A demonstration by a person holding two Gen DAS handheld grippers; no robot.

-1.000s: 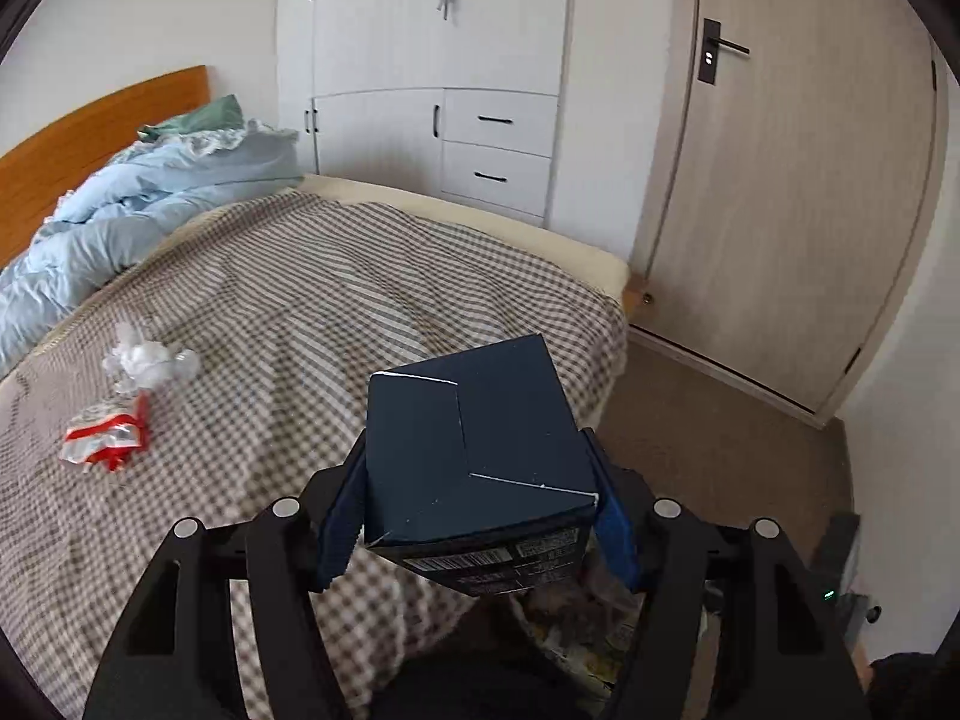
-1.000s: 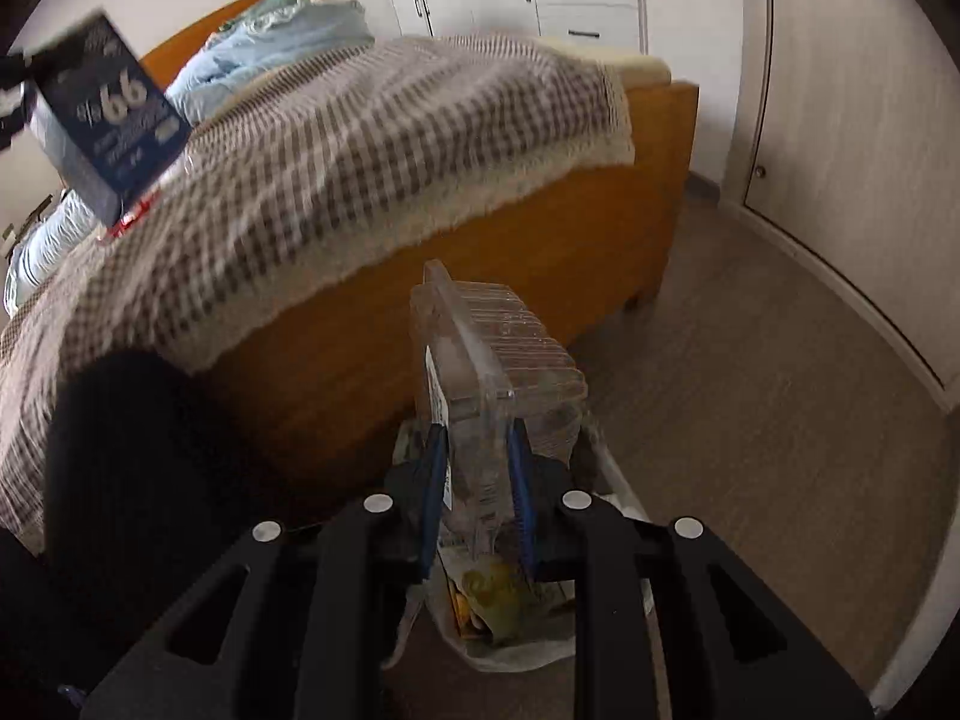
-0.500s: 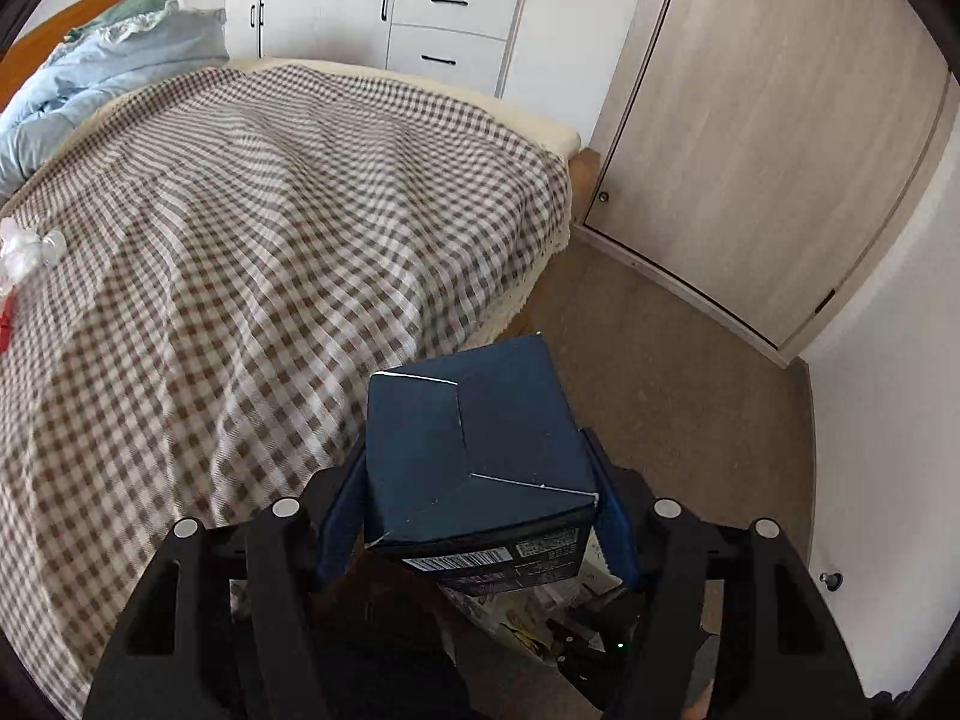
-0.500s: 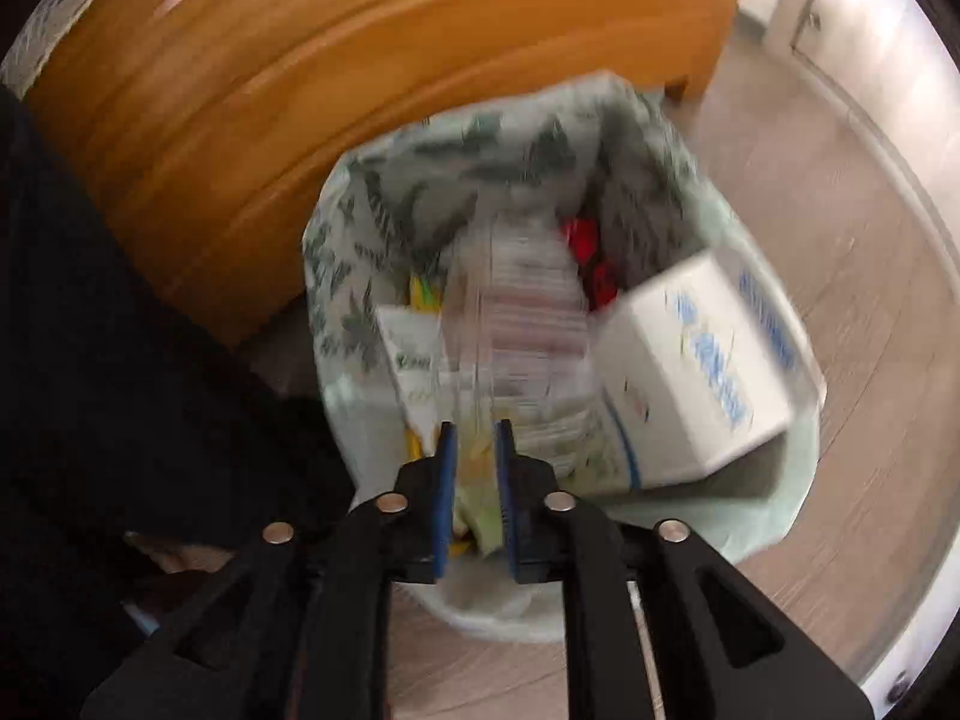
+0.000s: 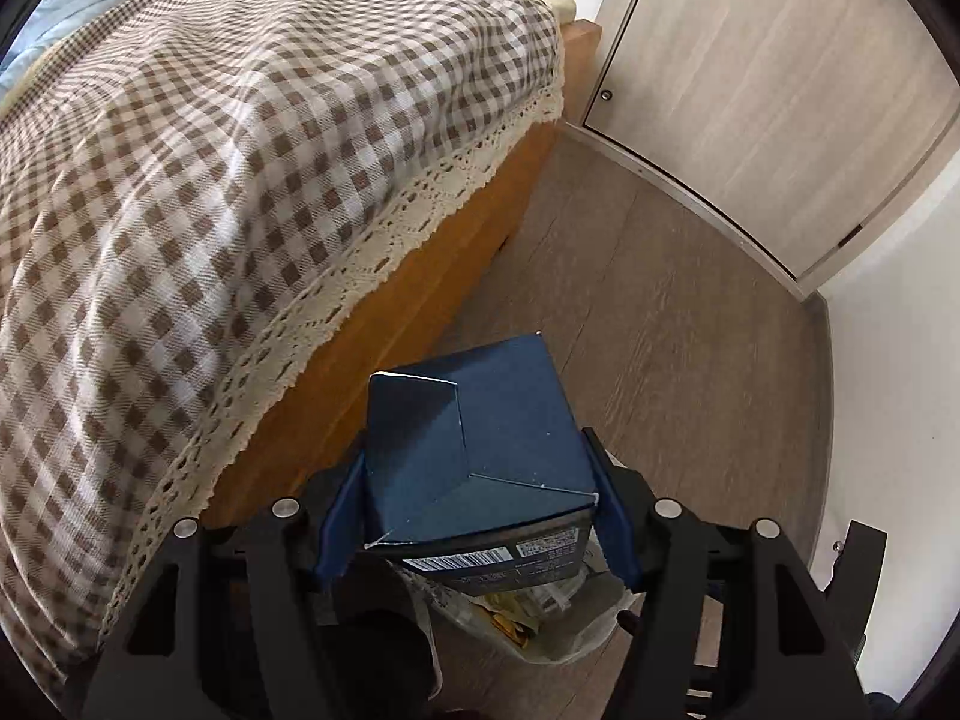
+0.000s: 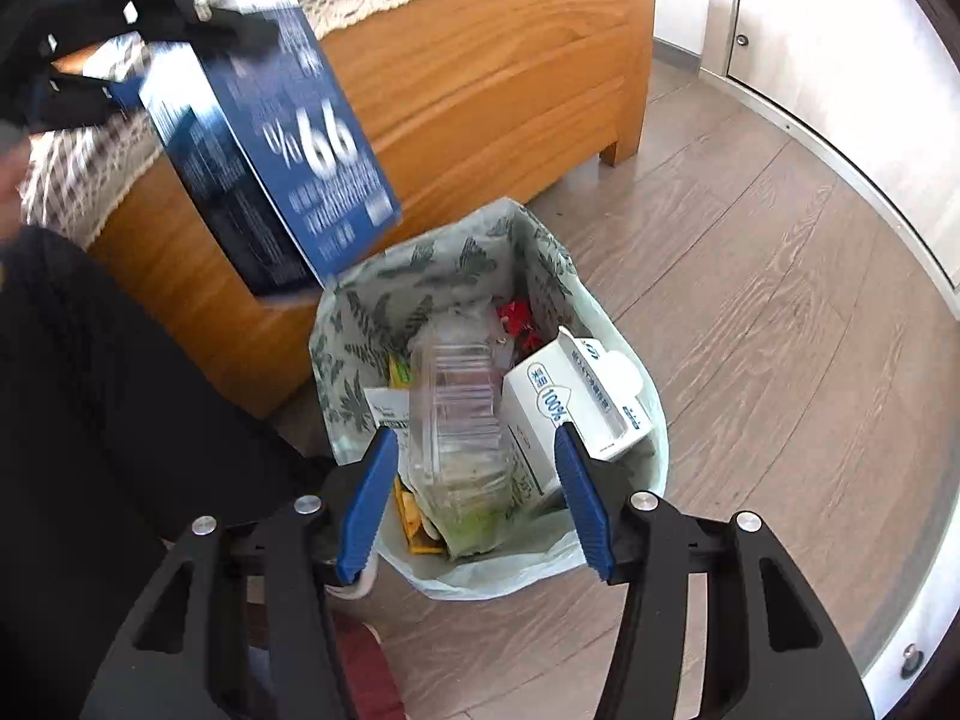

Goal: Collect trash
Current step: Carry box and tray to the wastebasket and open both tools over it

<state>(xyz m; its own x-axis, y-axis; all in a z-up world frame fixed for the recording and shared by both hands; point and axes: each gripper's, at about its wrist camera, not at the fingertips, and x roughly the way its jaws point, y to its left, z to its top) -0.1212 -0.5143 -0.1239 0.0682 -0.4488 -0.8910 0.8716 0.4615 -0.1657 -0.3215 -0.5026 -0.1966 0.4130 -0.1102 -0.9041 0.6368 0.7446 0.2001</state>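
Left gripper (image 5: 480, 516) is clamped on the blue box (image 6: 264, 144), which hangs tilted above the near-left rim of the trash bag (image 6: 354, 312) by the bed (image 6: 480, 78); I'd carry it further over the opening before letting go, since the bag looks nearly full. Right gripper (image 6: 477, 498) has just been opening, jaws wide, and the clear tray (image 6: 462, 414) sits loose in the bag between them. Readable: "66" with "%" on the box, "100%" on the white carton (image 6: 576, 408).
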